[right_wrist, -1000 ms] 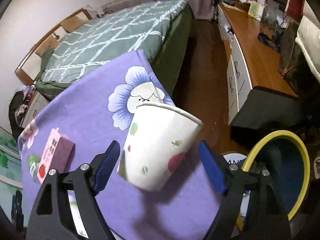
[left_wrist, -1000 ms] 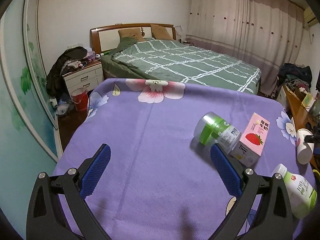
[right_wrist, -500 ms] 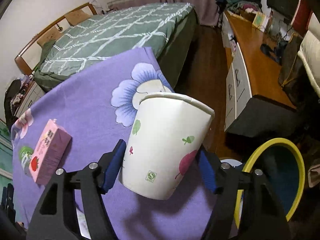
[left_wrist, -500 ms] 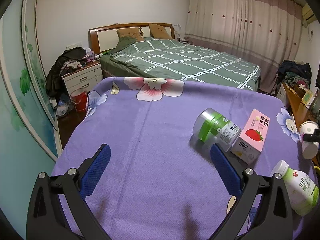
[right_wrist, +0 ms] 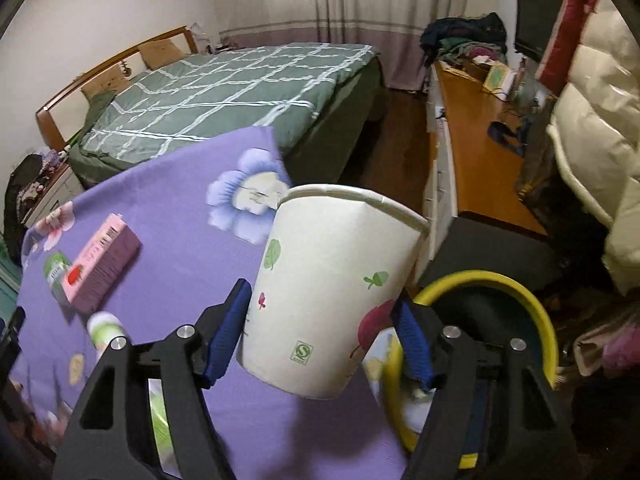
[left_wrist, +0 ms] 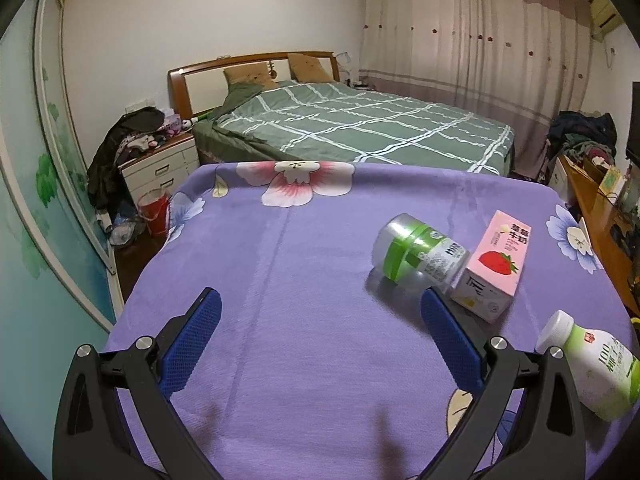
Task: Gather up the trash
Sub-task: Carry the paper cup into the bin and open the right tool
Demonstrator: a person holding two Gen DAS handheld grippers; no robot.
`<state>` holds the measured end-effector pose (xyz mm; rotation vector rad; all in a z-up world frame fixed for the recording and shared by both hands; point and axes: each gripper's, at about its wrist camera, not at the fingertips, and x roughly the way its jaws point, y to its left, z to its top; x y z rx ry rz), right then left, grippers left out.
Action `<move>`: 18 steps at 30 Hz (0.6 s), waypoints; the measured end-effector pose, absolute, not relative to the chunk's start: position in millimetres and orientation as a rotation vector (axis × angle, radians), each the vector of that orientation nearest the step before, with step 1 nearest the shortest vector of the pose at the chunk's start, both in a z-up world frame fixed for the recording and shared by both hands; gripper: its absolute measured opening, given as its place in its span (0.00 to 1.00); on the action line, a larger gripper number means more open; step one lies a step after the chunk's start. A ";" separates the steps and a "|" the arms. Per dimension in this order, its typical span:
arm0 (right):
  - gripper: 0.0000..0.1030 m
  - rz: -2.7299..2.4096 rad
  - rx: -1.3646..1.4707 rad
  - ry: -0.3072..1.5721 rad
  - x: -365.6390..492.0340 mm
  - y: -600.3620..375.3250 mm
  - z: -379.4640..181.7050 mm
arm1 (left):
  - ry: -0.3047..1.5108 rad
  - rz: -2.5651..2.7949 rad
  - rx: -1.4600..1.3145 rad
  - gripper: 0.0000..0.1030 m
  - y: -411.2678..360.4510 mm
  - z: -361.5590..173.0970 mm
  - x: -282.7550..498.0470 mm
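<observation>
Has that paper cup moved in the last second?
Yes. The paper cup, held in the right gripper, has shifted off the purple cloth toward the yellow-rimmed bin.

bed (left_wrist: 360, 128) green checked | curtains (left_wrist: 472, 36) drawn | nightstand (left_wrist: 160, 168) left | floor (right_wrist: 392, 136) wood

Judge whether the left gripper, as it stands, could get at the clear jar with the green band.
Probably yes: the left gripper is open and empty, with bare purple cloth leading to the jar, though the pink milk carton lies close against its far side.
</observation>
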<state>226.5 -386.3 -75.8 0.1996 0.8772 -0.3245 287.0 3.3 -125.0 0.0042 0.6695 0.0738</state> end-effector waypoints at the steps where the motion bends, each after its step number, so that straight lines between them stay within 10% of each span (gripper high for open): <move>1: 0.64 -0.339 0.203 0.880 218.6 -393.5 -77.5 | 0.668 0.068 0.007 0.95 2.4 -124.8 286.4; 18: 0.66 -0.507 0.226 1.019 154.8 -485.2 -134.6 | 0.628 -0.052 0.088 0.95 -50.3 -103.7 259.6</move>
